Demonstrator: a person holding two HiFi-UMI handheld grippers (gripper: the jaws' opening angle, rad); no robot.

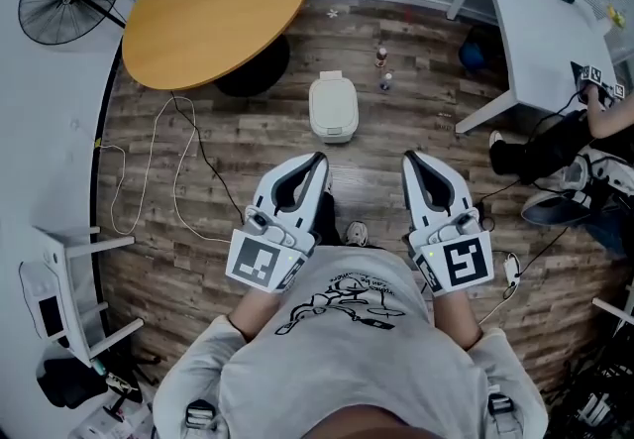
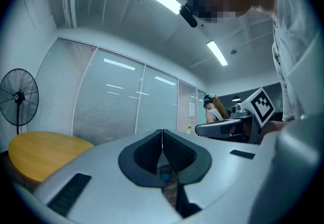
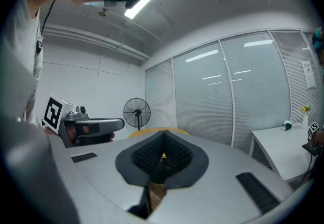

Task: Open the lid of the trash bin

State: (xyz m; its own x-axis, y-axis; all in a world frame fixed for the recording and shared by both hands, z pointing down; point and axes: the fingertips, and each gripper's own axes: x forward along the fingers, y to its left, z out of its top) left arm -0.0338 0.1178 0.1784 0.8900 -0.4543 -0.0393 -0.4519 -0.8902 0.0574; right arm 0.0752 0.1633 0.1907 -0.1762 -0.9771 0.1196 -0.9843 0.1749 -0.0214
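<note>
Left tongs (image 1: pixel 317 160) and right tongs (image 1: pixel 409 159) pressed together, empty. Trash bin (image 1: pixel 333 115) on floor (image 1: pixel 416 125) ahead, lid (image 1: pixel 332 92) down; I'd drop low, catch the lid's free edge, lift slowly

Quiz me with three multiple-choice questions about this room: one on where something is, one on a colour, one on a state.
1. The trash bin stands: A on the floor; B on a chair; C on a shelf.
2. The round table is: A blue; B light brown; C black.
3. The bin's lid is: A shut; B raised; C taken off.
Answers: A, it sits on the floorboards; B, its top looks like pale wood; A, the lid lies flat on the bin.
</note>
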